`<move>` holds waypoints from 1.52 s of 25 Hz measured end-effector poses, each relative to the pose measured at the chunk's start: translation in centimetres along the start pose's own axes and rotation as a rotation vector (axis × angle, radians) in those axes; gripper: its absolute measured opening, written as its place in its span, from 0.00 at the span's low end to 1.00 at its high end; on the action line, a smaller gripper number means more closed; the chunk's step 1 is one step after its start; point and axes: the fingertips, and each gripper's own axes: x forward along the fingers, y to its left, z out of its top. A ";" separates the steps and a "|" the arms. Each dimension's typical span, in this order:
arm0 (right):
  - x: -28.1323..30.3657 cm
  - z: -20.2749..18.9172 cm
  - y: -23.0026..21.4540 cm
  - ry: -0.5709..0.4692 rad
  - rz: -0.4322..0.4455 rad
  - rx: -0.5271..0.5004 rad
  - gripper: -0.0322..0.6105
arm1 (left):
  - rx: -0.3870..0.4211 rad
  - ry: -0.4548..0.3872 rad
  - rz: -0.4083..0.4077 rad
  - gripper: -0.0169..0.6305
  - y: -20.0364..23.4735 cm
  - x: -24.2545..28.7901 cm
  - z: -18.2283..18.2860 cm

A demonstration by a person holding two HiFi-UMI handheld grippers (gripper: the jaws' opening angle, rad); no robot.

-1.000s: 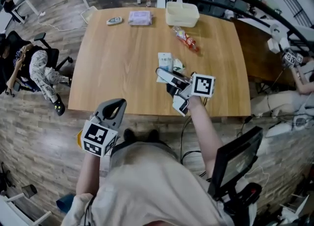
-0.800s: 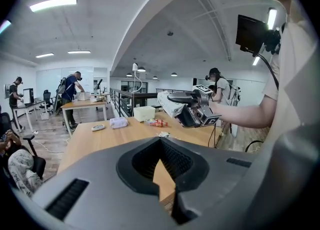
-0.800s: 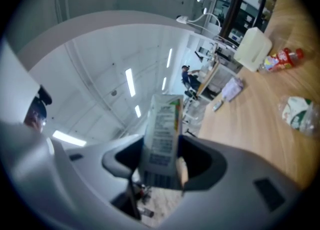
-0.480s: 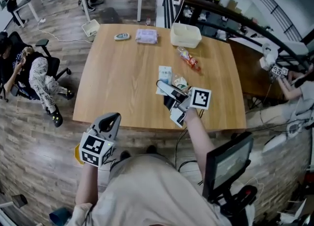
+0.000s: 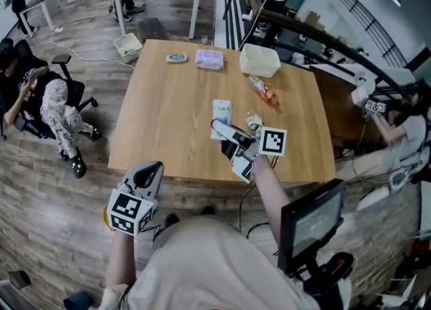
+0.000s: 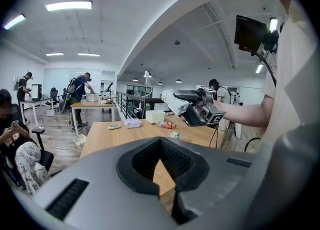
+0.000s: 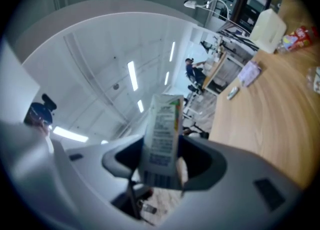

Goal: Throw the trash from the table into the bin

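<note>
Clamping white carton point(image 7: 162, 134) in right gripper point(image 5: 222, 130) over table point(image 5: 168, 113), 5 o'clock side. Holding left gripper point(image 5: 149, 172) pressed together, empty, off table edge at 7 o'clock.

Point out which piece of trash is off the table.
The white carton clamped in the right gripper; the flat carton, the clear crumpled plastic and the red wrapper all lie on the table.

Two cartons point(image 5: 221, 110) point(image 7: 162, 134), one tub point(image 5: 260, 68) — one red wrapper point(image 5: 264, 91)
</note>
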 end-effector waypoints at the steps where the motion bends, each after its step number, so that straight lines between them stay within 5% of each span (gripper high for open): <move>1: 0.3 -0.3 0.2 0.008 -0.010 -0.013 0.44 | -0.001 -0.007 0.004 0.06 0.2 -0.4 0.2; 10: 5.6 -6.2 3.8 0.044 0.007 -0.038 0.44 | -0.041 -0.008 -0.004 0.06 3.5 -5.8 -3.7; 15: 6.9 -10.5 6.7 0.103 -0.016 -0.141 0.44 | -0.084 -0.004 -0.045 0.06 4.1 -7.1 -5.8; 23: 2.0 -13.2 9.4 0.053 -0.133 -0.204 0.44 | -0.116 0.038 -0.229 0.06 0.6 -4.3 -7.1; 29: 0.0 -13.4 12.5 0.015 -0.095 -0.205 0.44 | -0.092 0.041 -0.267 0.06 -1.9 -4.4 -5.9; 35: -2.7 -14.7 16.3 0.035 -0.029 -0.273 0.44 | -0.423 0.007 -0.345 0.06 -5.3 -4.4 -4.3; 38: -5.2 -16.0 18.1 0.046 0.002 -0.299 0.44 | -0.453 0.018 -0.338 0.06 -7.9 -5.1 -3.8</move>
